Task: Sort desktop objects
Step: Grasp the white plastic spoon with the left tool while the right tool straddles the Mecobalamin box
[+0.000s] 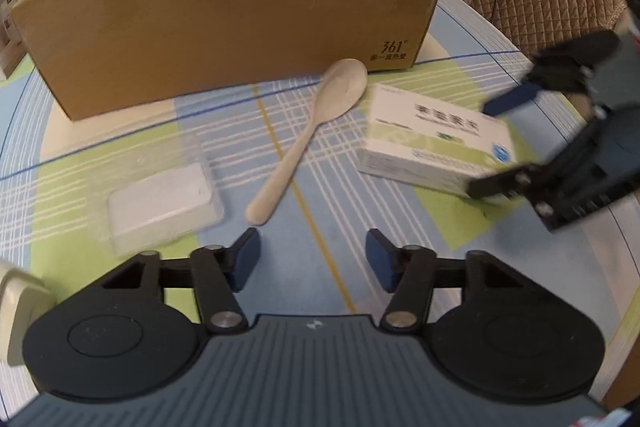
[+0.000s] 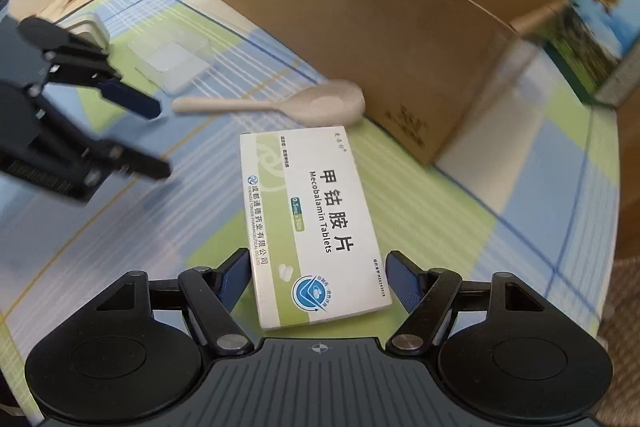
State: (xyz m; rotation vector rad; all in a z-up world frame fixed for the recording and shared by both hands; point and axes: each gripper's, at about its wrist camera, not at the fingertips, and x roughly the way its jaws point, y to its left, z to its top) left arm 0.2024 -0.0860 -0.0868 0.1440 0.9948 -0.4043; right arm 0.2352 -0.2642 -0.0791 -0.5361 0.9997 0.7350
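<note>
White-and-green medicine box (image 2: pixel 314 223) flat on checked tabletop (image 2: pixel 440 227), its near end between the wide-spread fingers of the right gripper (image 2: pixel 320 281), ungripped, left gripper (image 1: pixel 312 259) open and empty near a pale spoon (image 1: pixel 308 135), cardboard box (image 1: pixel 240 19) behind
</note>
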